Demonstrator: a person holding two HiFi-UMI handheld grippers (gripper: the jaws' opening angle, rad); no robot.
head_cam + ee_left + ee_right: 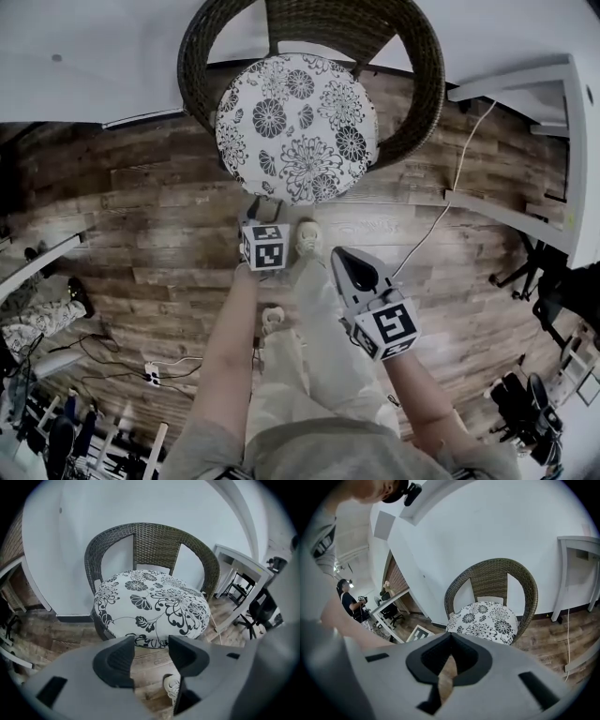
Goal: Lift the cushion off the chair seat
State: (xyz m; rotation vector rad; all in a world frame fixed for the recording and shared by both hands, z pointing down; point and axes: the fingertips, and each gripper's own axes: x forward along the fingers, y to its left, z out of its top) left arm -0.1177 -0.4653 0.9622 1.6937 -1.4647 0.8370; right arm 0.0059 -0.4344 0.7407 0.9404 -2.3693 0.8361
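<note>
Upper centre of head view — round black-and-white floral cushion point(298, 127) flat on the seat of the dark woven wicker chair point(422, 84). Lower down, apart from it: left gripper point(151, 656) jaws spread, empty — right gripper point(449, 651) jaws pressed together, empty.
</note>
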